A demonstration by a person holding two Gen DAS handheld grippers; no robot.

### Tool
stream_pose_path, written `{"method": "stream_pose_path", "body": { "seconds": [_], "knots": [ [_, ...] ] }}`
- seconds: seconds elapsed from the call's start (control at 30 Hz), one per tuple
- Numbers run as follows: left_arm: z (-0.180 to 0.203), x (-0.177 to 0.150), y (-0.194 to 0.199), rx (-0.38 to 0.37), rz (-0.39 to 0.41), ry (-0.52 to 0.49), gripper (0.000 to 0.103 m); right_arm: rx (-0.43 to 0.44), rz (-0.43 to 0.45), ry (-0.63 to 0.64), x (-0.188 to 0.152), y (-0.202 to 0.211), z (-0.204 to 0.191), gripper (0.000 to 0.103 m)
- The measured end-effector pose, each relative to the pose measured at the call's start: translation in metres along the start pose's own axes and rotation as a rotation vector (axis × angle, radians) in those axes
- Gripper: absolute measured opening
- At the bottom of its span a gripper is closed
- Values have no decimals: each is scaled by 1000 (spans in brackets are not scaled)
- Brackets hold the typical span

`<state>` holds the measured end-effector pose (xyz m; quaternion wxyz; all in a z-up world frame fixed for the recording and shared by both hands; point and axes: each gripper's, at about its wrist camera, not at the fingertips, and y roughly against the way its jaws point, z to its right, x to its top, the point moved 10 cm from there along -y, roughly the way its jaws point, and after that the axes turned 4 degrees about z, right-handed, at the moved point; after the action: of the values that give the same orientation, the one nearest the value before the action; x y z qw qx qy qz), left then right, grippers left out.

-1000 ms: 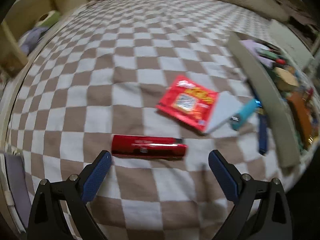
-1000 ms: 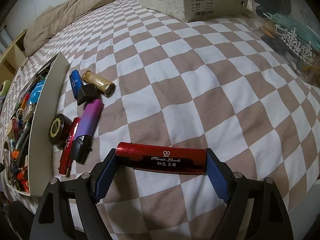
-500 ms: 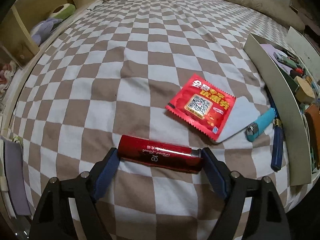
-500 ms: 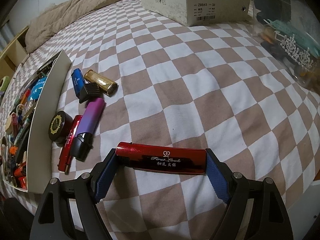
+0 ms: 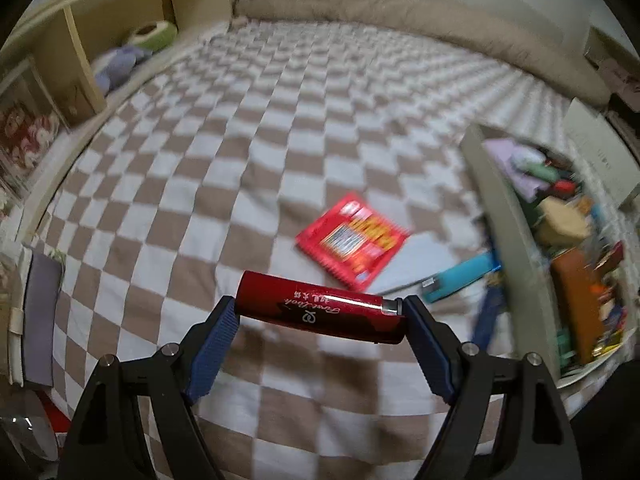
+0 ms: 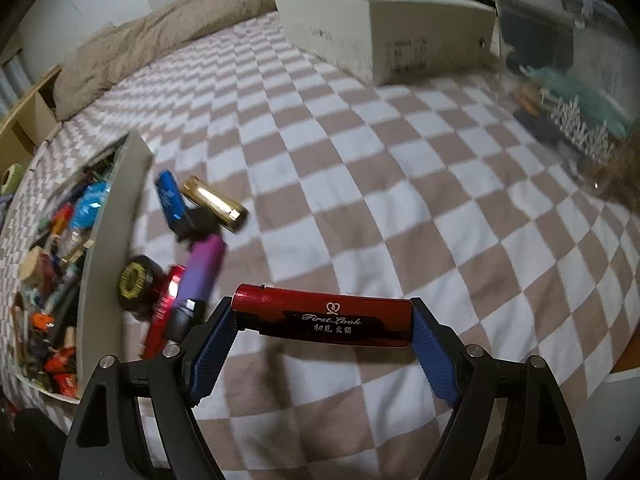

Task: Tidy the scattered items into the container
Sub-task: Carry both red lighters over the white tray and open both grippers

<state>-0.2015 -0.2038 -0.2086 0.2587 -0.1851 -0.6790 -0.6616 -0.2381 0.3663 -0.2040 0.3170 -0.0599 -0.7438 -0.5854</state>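
Note:
In the left wrist view my left gripper (image 5: pixel 320 316) is shut end to end on a red lighter (image 5: pixel 316 310), held above the checked bedspread. A red packet (image 5: pixel 352 240), a cyan lighter (image 5: pixel 460 276) and a blue lighter (image 5: pixel 486 316) lie beside the grey container (image 5: pixel 508 216), which is full of small items. In the right wrist view my right gripper (image 6: pixel 322 320) is shut on a second red lighter (image 6: pixel 324 314), also off the bed. Blue (image 6: pixel 170 198), gold (image 6: pixel 214 202) and purple (image 6: pixel 202 268) lighters and a black round tin (image 6: pixel 136 284) lie by the container's wall (image 6: pixel 108 240).
A white shoebox (image 6: pixel 384 28) stands at the back of the bed, and a clear bag of trinkets (image 6: pixel 580 120) lies at the right. A wooden shelf (image 5: pixel 80 60) runs along the left side. A beige duvet (image 5: pixel 400 8) is bunched at the far end.
My left gripper closed on the red lighter that lay on the bed and lifted it. The right gripper rose slightly, still holding its lighter.

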Motion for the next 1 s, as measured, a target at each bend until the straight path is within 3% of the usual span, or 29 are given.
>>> {"method": "stream_pose_path", "body": {
  "seconds": [0.3, 0.43, 0.6, 1.0],
  "knots": [
    [67, 19, 35, -144, 80, -28, 83, 89, 103, 85, 21, 44, -55, 84],
    [99, 21, 46, -242, 82, -16, 83, 136, 114, 135, 21, 53, -85, 84],
    [130, 18, 52, -280, 87, -33, 83, 202, 100, 177, 11, 57, -118, 84],
    [174, 19, 56, -374, 85, 59, 83, 316, 50, 317, -13, 50, -202, 84]
  ]
}}
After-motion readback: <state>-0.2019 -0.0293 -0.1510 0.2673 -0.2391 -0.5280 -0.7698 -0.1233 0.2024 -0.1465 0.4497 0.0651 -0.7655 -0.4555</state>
